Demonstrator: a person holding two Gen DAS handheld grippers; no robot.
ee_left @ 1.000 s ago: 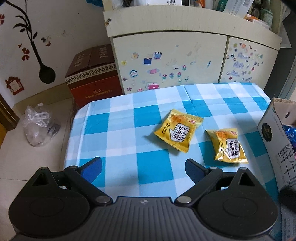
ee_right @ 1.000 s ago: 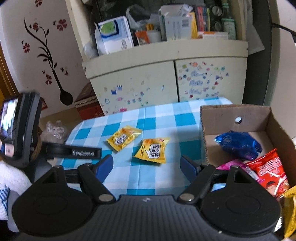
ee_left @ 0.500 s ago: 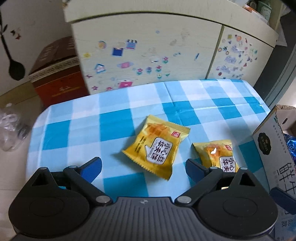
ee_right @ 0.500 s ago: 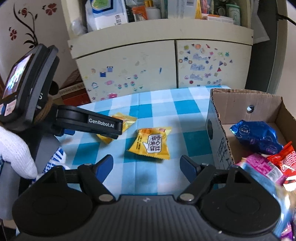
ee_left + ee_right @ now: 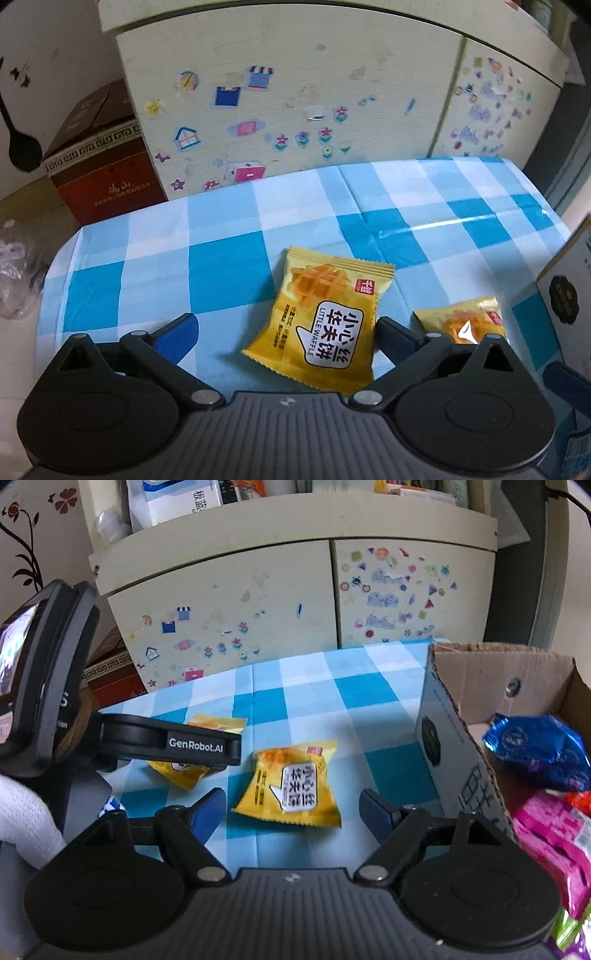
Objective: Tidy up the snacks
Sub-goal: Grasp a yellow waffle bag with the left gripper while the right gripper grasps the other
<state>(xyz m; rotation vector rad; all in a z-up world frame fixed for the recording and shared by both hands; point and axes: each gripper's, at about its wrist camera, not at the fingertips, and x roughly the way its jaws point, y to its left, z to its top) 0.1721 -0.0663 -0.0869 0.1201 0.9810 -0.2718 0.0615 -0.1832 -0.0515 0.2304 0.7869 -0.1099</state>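
Two yellow waffle snack packets lie on the blue-checked tablecloth (image 5: pixel 221 258). My left gripper (image 5: pixel 284 332) is open, with the left packet (image 5: pixel 321 321) lying between its fingers, nearer the right one. The second packet (image 5: pixel 461 321) lies just right of it. My right gripper (image 5: pixel 291 812) is open, with the second packet (image 5: pixel 291 786) between its fingers. The left packet (image 5: pixel 177 771) is partly hidden behind the left gripper's body (image 5: pixel 166 742). A cardboard box (image 5: pixel 454 738) at the right holds a blue packet (image 5: pixel 535 749) and pink packets (image 5: pixel 554 834).
A cream cabinet (image 5: pixel 295 103) with stickers stands behind the table. A red-brown carton (image 5: pixel 99 158) and a plastic bag (image 5: pixel 14 273) sit on the floor at left. The box's outer wall (image 5: pixel 569 288) stands at the right edge of the left wrist view.
Both grippers have moved forward and lower toward the packets. Each open gripper now has a yellow packet between its fingers. The packets have not moved.
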